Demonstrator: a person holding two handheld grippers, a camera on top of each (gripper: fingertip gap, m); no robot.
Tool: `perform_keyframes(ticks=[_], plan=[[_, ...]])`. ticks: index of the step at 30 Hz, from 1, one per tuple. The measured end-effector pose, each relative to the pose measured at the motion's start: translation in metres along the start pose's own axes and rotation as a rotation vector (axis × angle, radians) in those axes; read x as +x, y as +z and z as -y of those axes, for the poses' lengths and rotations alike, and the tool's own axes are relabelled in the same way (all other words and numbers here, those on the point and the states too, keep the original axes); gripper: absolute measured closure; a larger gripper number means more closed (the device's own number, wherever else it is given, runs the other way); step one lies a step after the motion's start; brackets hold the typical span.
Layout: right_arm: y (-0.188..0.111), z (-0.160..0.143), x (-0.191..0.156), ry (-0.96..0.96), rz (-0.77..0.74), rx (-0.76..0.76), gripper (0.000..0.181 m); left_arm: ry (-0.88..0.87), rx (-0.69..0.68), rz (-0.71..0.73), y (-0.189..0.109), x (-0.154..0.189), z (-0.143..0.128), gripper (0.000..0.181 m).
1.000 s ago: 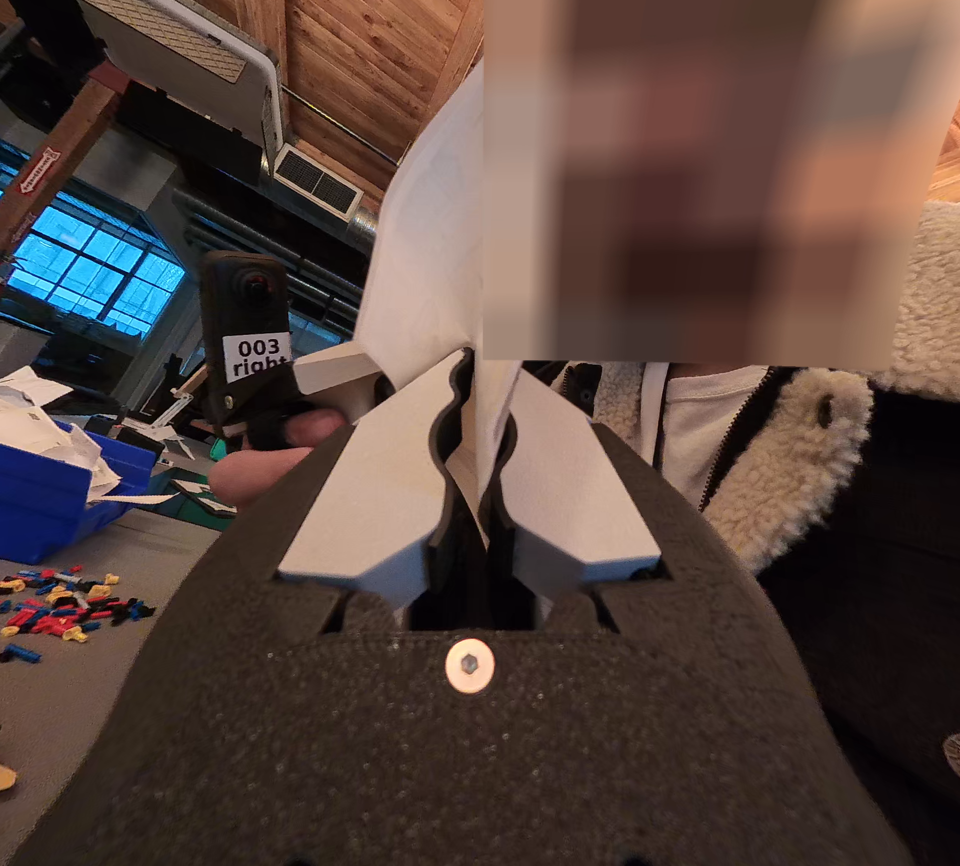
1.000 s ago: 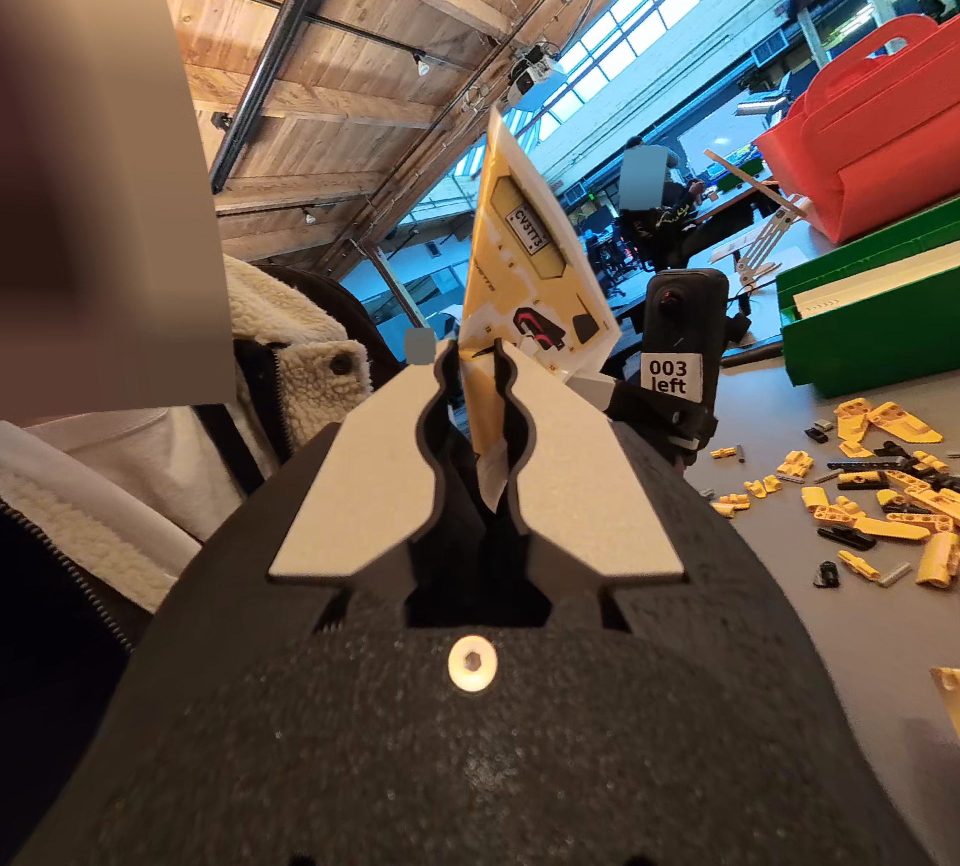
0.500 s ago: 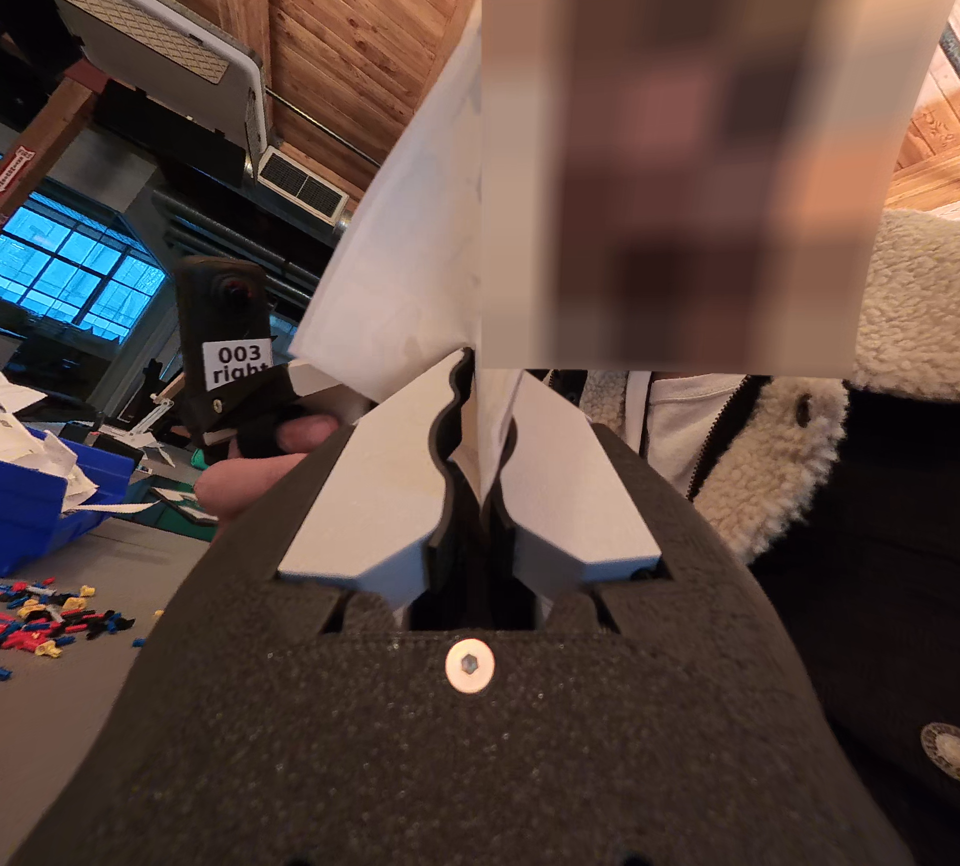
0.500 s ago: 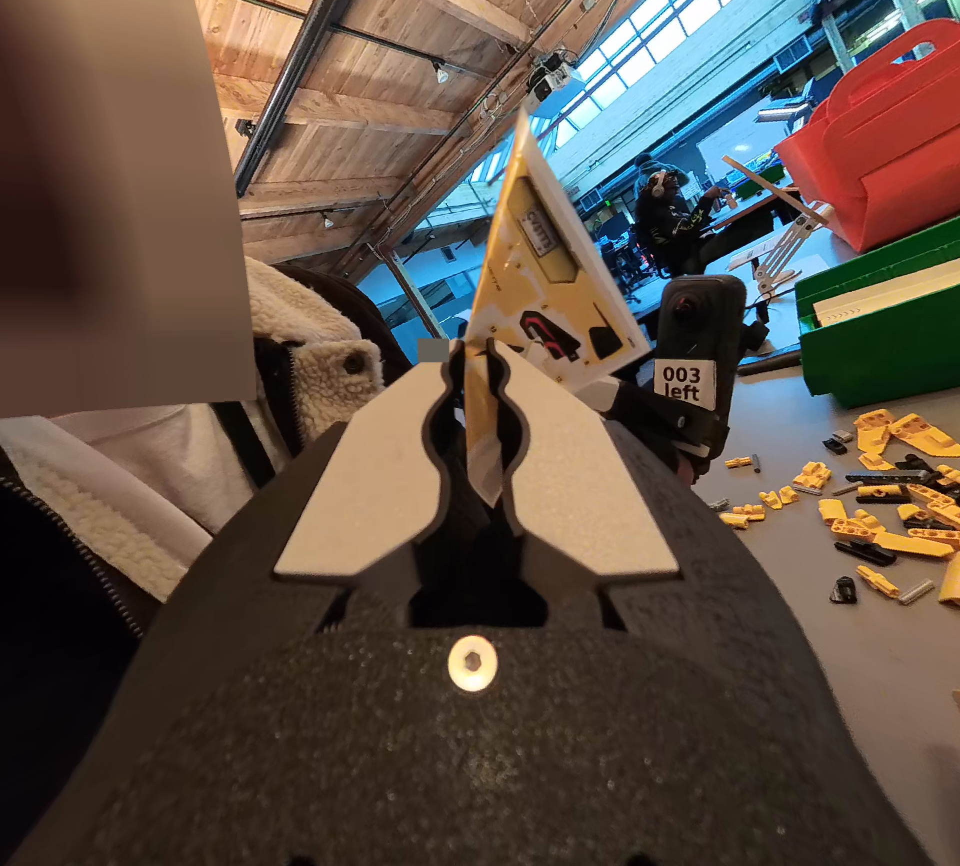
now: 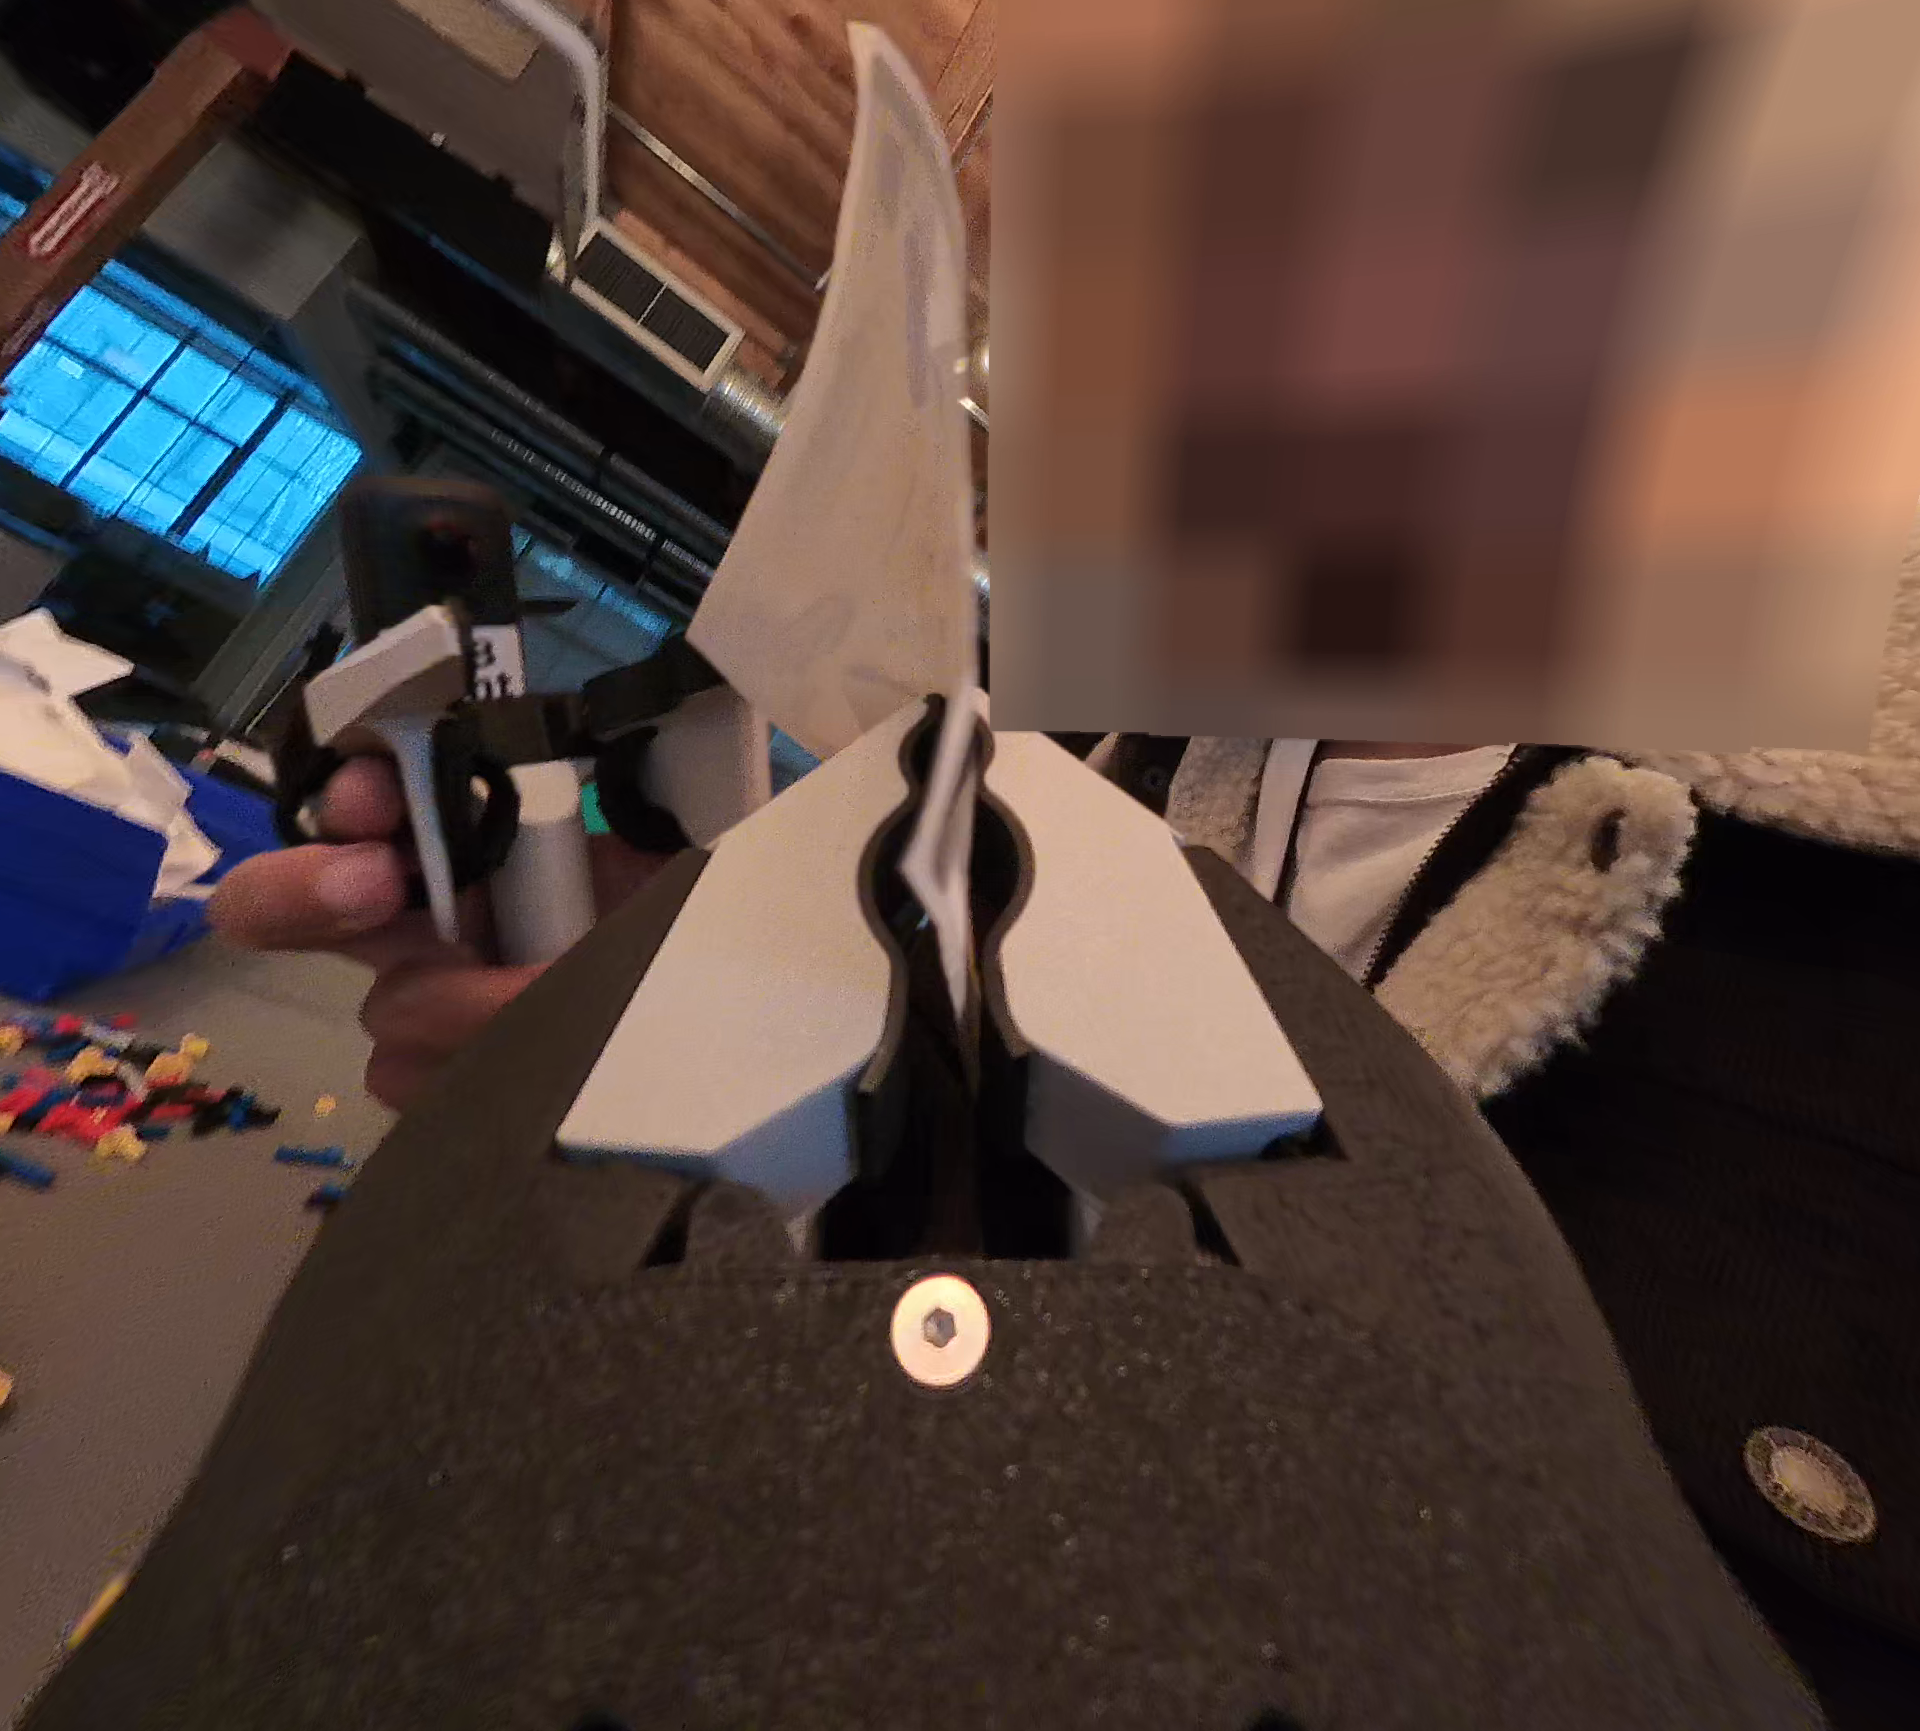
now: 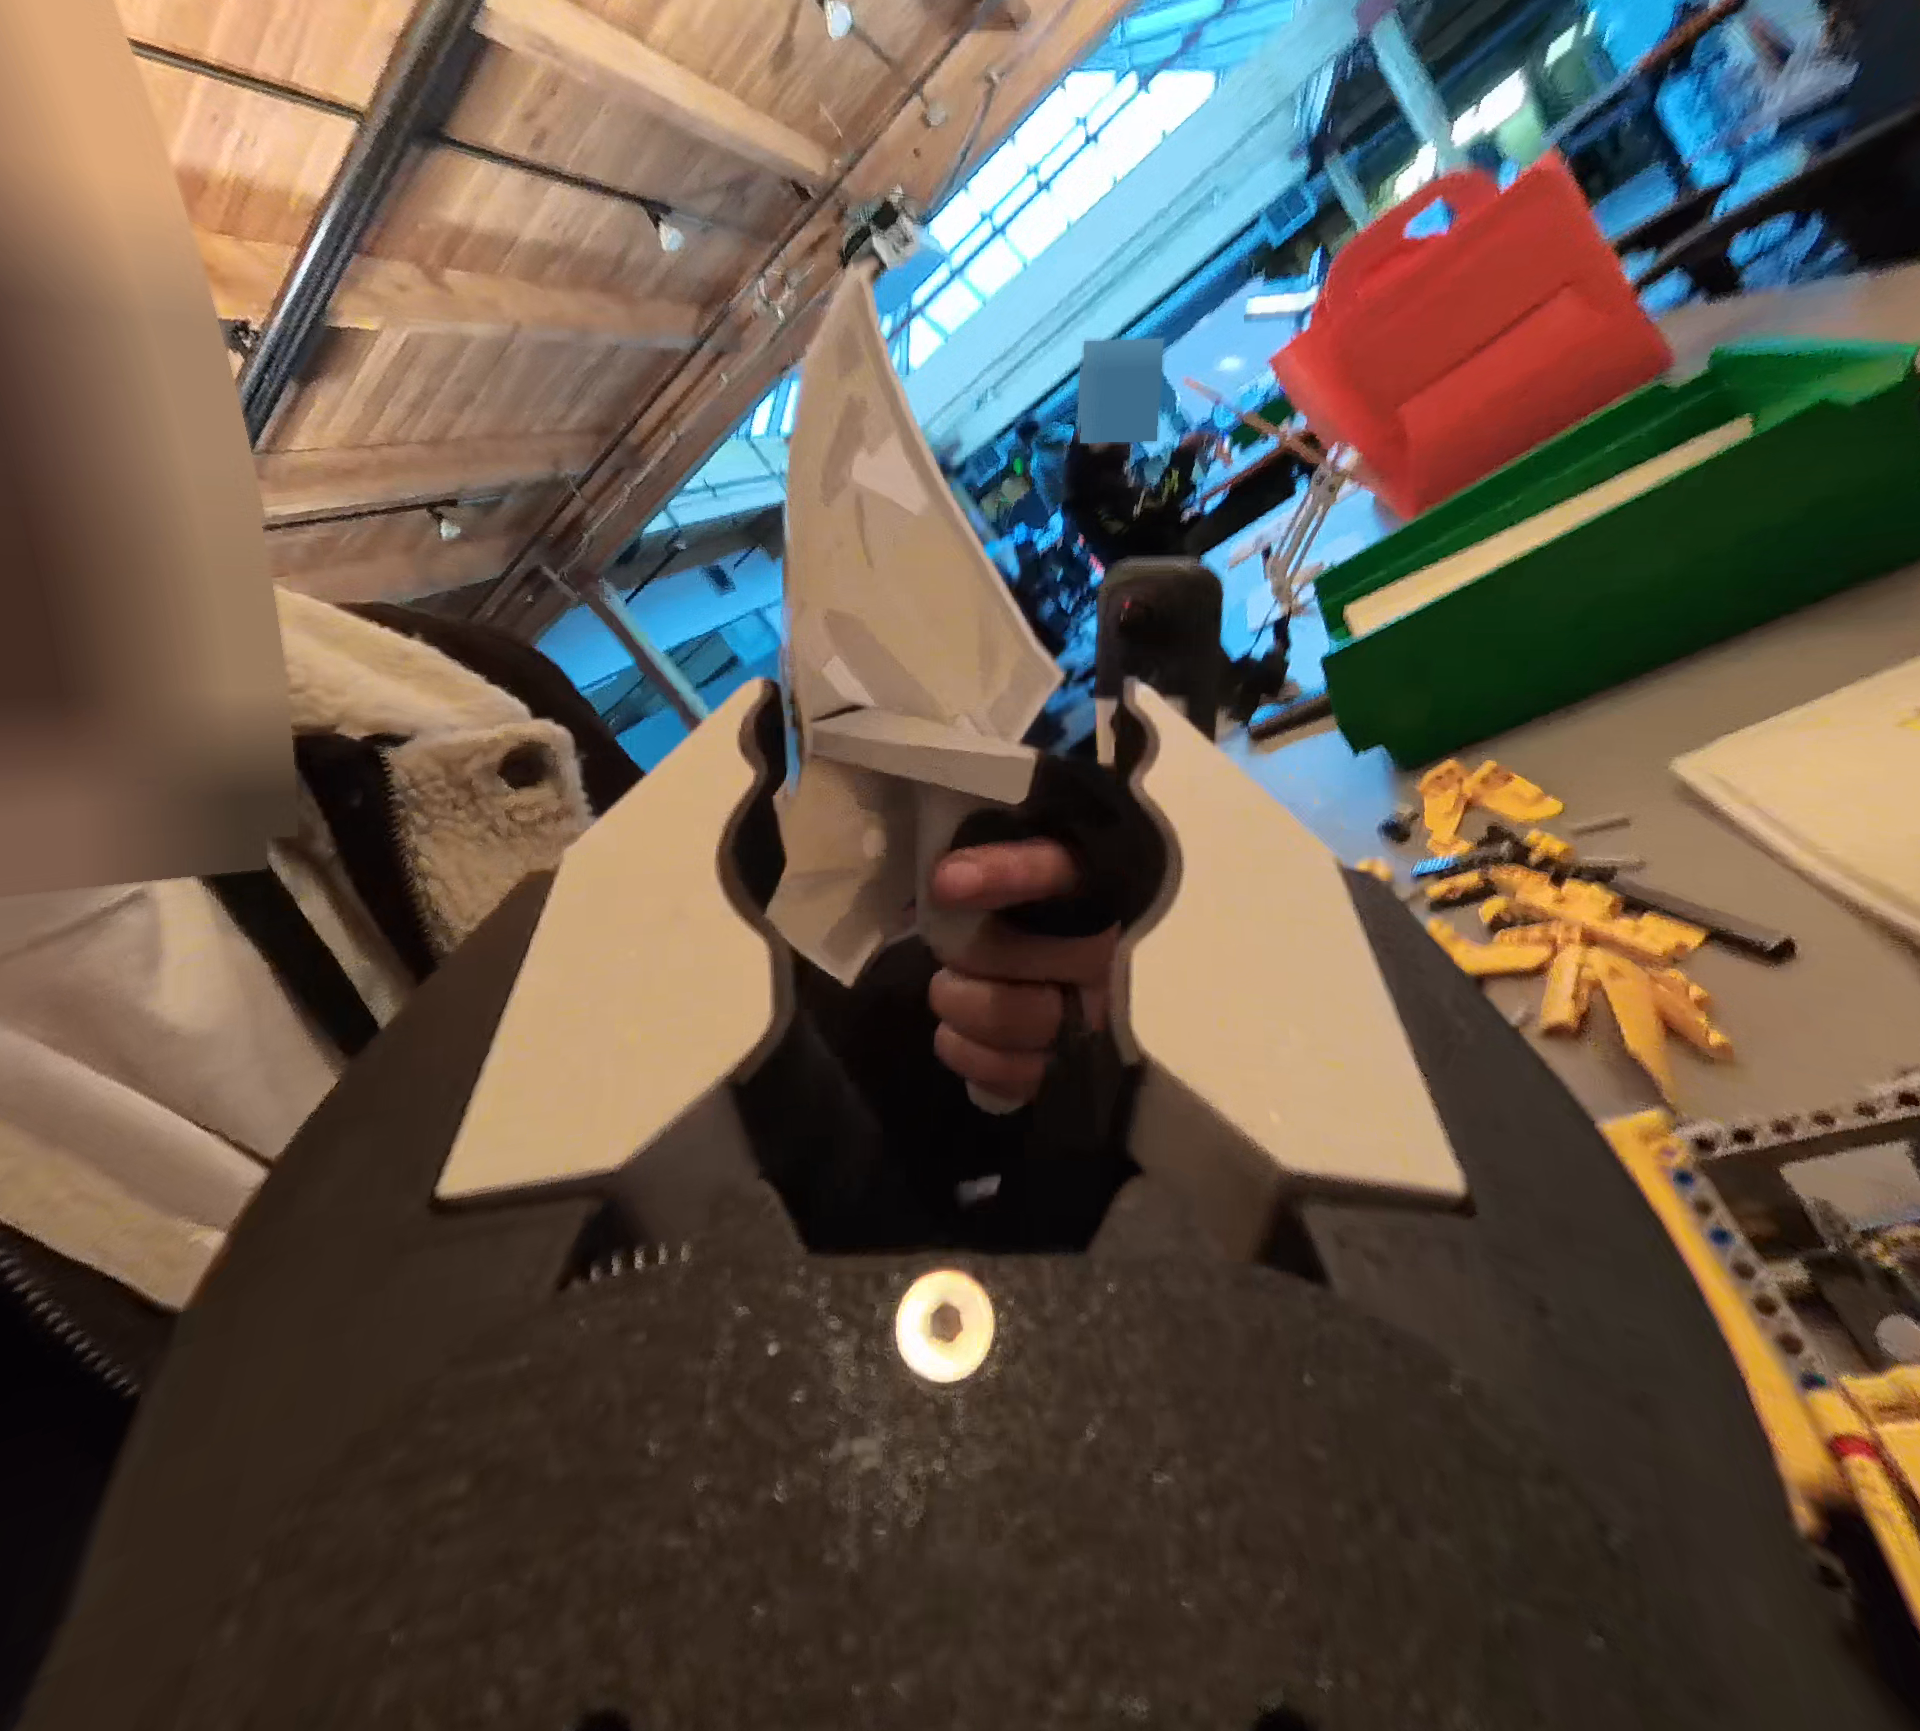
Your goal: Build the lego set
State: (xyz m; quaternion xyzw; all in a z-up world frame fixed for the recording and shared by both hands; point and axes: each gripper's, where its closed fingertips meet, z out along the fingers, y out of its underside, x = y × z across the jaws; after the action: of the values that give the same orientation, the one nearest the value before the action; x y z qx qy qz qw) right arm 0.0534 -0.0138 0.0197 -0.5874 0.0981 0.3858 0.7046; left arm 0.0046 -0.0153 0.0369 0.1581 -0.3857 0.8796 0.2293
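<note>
Lego sticker sheet [image 5: 862, 476] stood upright, pinched between the pressed-together fingers of the left gripper [image 5: 948, 751]. The right gripper [image 6: 940, 736] was spread wide, gripping nothing. Beyond lay loose yellow pieces [image 6: 1569, 943] on the grey table [image 6: 1860, 985] and a partly built frame [image 6: 1787, 1266] at the edge. Judging by this, most building remained.

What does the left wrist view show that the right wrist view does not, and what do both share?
Left wrist view only: a blue bin with white paper and small red, blue and black lego pieces. Right wrist view only: yellow lego pieces, a green bin, a red bag. Both: the sheet, clamped in the left tool while the right tool stands open.
</note>
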Motion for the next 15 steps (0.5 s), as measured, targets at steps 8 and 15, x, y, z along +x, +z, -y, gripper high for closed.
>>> perform_keyframes(ticks=[8, 15], plan=[[-0.009, -0.007, 0.026, 0.122, -0.075, 0.000, 0.181, 0.122, 0.011, 0.478, -0.044, -0.055, 0.012, 0.179], [-0.011, -0.002, 0.041, 0.131, -0.146, 0.100, 0.181, 0.132, 0.197, 0.508, -0.050, -0.061, 0.027, 0.174]])
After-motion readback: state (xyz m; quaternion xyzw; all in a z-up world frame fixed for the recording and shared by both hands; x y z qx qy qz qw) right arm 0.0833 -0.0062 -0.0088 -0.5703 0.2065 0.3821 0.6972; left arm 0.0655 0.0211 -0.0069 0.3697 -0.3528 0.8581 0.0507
